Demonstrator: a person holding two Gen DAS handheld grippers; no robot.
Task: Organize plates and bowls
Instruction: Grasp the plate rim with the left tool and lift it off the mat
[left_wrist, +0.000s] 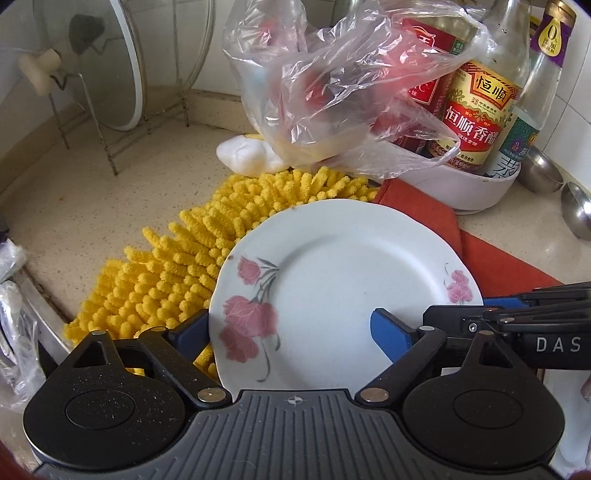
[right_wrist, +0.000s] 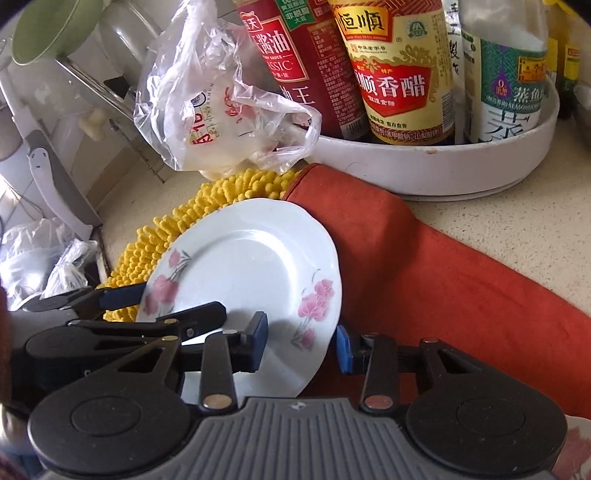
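A white plate with pink flowers is being kept on the counter, propped partly on a fuzzy yellow mat and partly on an orange cloth. Both tools are being worked around it at once. The left tool is being held wide, one blue pad sitting outside the plate's left rim and the other hovering over the plate's face, so nothing is being pinched yet as far as can be seen. The right tool is being held much narrower, straddling the plate's near right rim, one pad over the plate and one out over the orange cloth; small gaps are showing on both sides, so no firm grip is being made out there either. Behind the plate, a crumpled clear plastic bag is being leaned against a round white tray packed with sauce bottles. A glass lid is being stored upright in a wire rack at the back left.
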